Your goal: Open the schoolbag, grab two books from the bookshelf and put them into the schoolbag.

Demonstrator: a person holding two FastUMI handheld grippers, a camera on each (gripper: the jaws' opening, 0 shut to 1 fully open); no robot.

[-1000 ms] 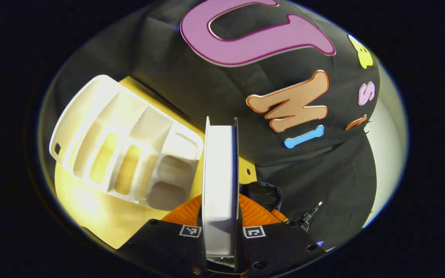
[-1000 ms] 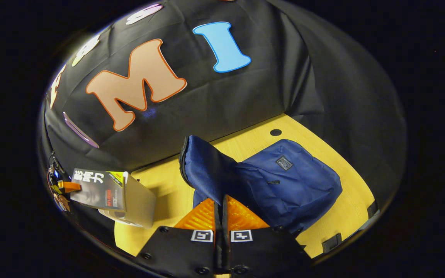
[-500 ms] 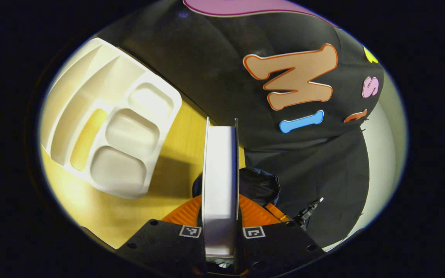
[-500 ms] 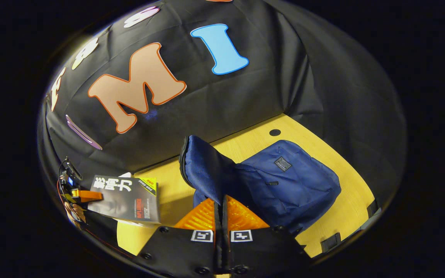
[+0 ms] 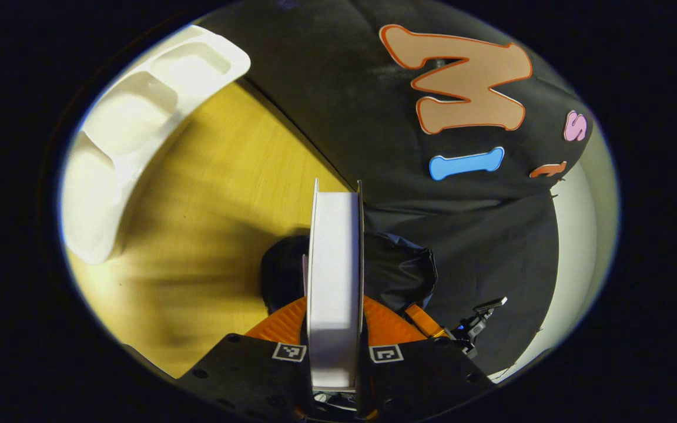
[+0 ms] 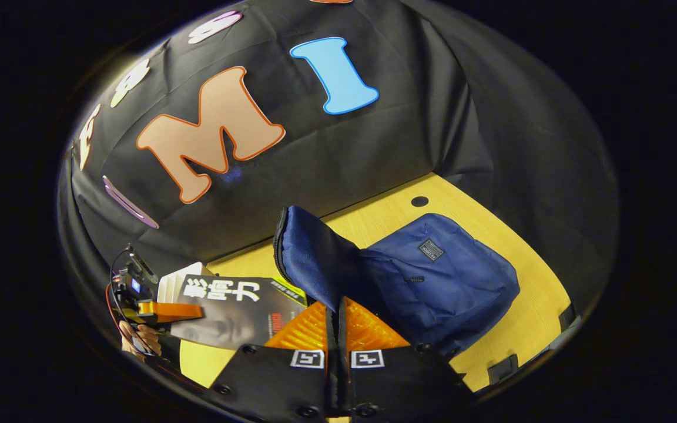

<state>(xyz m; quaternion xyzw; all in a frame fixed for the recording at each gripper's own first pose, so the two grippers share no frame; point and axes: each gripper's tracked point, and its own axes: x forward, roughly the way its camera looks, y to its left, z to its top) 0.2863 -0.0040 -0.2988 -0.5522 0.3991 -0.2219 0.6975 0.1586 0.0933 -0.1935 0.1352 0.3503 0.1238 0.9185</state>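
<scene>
Swinging across now: in the left gripper view the white bookshelf (image 5: 138, 111) has slid up and off to the top-left edge while the dark opening of the schoolbag (image 5: 400, 273) has grown just ahead of the fingers. Left gripper (image 5: 335, 317) is clamped on a book (image 5: 334, 282), held edge-on with its page block facing the camera and its long axis running straight out along the fingers, right at the bag's mouth.

Over in the right gripper view, the book (image 6: 230, 308) has come in from the left, carried by the other gripper (image 6: 159, 310), and now sits just beside the raised flap (image 6: 309, 264) of the blue schoolbag (image 6: 444, 282) on the wooden table (image 6: 526, 335). Right gripper (image 6: 337, 320) has its fingers pressed together on that flap, holding it upright. My read: the book must go in rightward, behind the flap.
</scene>
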